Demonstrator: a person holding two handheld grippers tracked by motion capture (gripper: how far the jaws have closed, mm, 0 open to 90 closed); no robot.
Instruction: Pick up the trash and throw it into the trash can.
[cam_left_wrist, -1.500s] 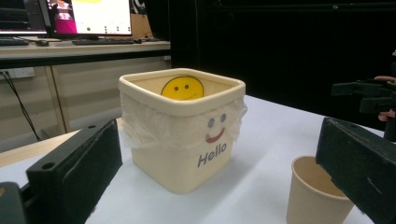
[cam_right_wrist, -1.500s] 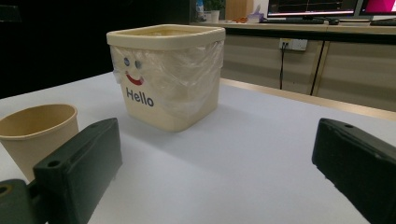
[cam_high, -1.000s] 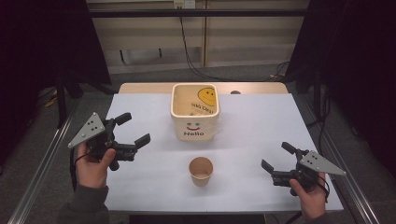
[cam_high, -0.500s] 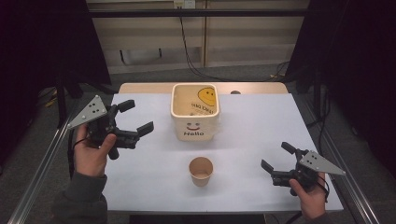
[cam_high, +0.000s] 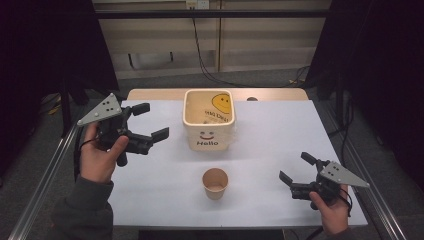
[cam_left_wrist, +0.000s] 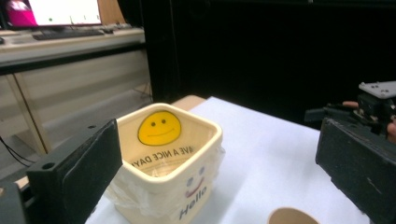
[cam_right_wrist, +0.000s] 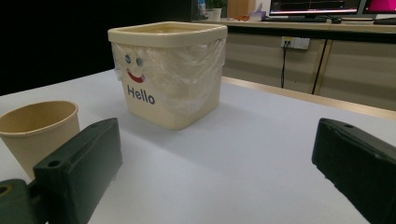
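from my seat i see a white table (cam_high: 280, 135) with a bare wooden strip (cam_high: 270, 94) along its far edge. behind it runs a beige panelled wall (cam_high: 250, 50), with black cables (cam_high: 205, 60) hanging down to the grey floor (cam_high: 150, 82). black curtains (cam_high: 45, 45) close off both sides. in the right gripper view i make out a long counter (cam_right_wrist: 327, 28) carrying lit monitors (cam_right_wrist: 315, 6) and a wall socket (cam_right_wrist: 293, 43).

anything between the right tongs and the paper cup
Nothing: in the high view, bare white table separates the open right tongs from the paper cup, which stands upright and untouched.
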